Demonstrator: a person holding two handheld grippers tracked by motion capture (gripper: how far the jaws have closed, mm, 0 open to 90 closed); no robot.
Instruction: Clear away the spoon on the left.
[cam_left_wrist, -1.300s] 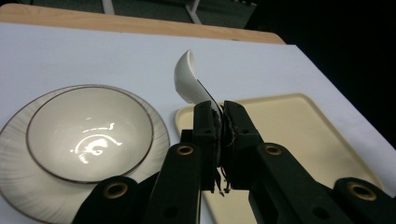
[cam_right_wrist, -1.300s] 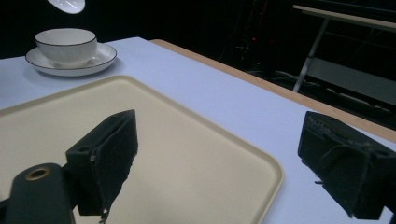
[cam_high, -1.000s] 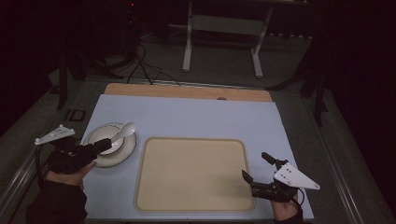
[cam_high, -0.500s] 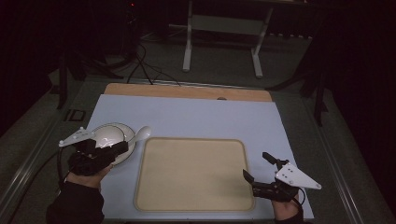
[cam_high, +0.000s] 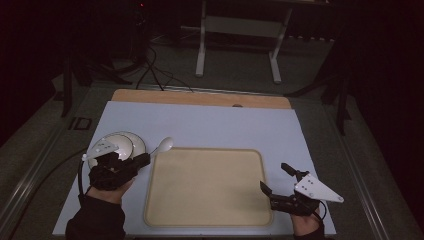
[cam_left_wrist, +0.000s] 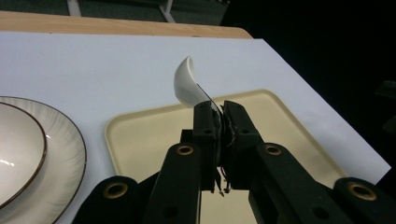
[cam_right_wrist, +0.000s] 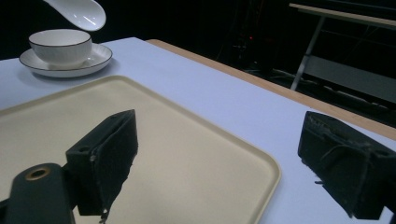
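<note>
While a pale blue rectangular tabletop sheet (cam_high: 215, 125) covers most of the table in the high view, a cream-coloured rounded-corner plastic tray (cam_high: 207, 187) lies at its near middle, toward six o'clock. At about nine o'clock from the tray, just beside its left edge, a white ribbed ceramic saucer (cam_high: 134, 142) carries a white dark-rimmed ceramic bowl (cam_right_wrist: 60, 45). The left gripper (cam_high: 145, 159), held over the saucer's near side, has its jaws pressed together on the handle of a glossy white ceramic soup spoon (cam_left_wrist: 187, 86), whose bowl hangs in the air over the tray's far left corner. At four o'clock from the tray, the right gripper (cam_high: 277, 179) hovers at the tray's near right corner, jaws spread wide and holding nothing.
</note>
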